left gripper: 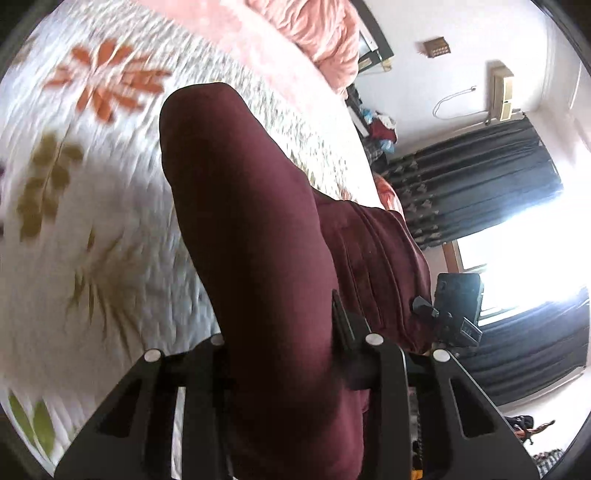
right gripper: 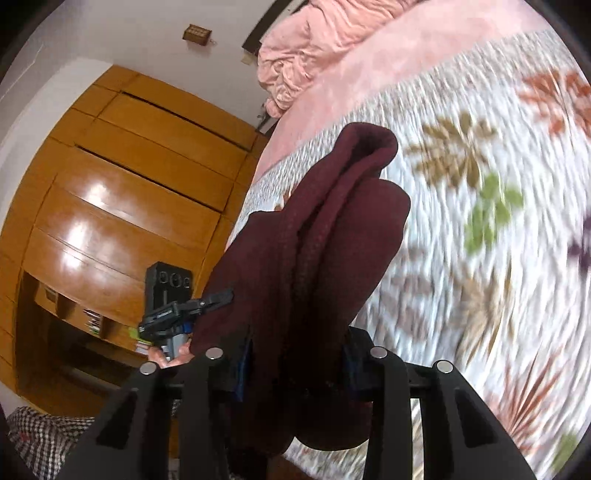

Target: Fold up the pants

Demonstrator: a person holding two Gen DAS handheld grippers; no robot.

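Observation:
The maroon pants (left gripper: pixel 251 229) hang bunched between both grippers, lifted above the floral bedspread (left gripper: pixel 92 155). My left gripper (left gripper: pixel 284 350) is shut on the pants, with cloth draped over and between its fingers. My right gripper (right gripper: pixel 295 354) is shut on the pants (right gripper: pixel 325 229) too, with thick folds rising from its jaws. The right gripper's body (left gripper: pixel 456 306) shows at the right of the left wrist view, and the left gripper's body (right gripper: pixel 170 295) shows at the left of the right wrist view. The fingertips are hidden by cloth.
A pink blanket (left gripper: pixel 317 33) lies heaped at the head of the bed (right gripper: pixel 314 48). A wooden wardrobe (right gripper: pixel 122 177) stands beside the bed. Dark curtains (left gripper: pixel 480 177) hang by a bright window. Checked cloth (right gripper: pixel 40 432) lies low at the left.

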